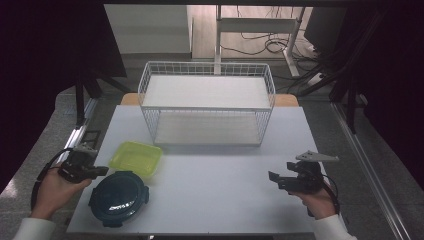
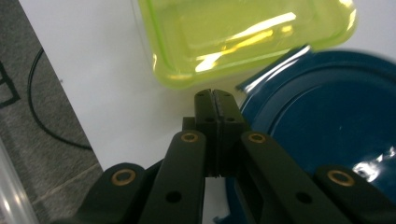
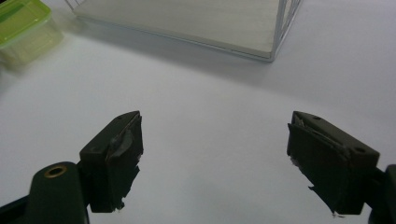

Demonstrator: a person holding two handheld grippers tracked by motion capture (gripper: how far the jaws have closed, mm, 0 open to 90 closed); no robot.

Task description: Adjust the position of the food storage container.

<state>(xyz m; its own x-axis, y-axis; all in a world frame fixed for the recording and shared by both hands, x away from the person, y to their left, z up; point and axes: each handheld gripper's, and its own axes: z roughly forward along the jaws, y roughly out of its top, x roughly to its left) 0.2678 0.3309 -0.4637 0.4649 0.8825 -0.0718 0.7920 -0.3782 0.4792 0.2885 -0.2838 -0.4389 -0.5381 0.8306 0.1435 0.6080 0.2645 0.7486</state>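
Two containers sit near the tabletop's front-left corner, where the left gripper (image 2: 215,95), jaws pressed together empty, hovers between the yellow-green box (image 2: 243,37) and the dark blue round lid (image 2: 327,126), seemingly to nudge one, while the right gripper (image 3: 212,154) waits with jaws apart.

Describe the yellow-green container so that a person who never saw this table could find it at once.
Start from the white wire rack at the far side of the table. In front of its left corner lies the yellow-green container, a shallow translucent box with rounded corners. The neighbour just nearer the person, the dark blue lid, is round and opaque.

A translucent lime-green container (image 1: 136,158), a dark teal round lid (image 1: 119,198), a white wire rack (image 1: 207,102).
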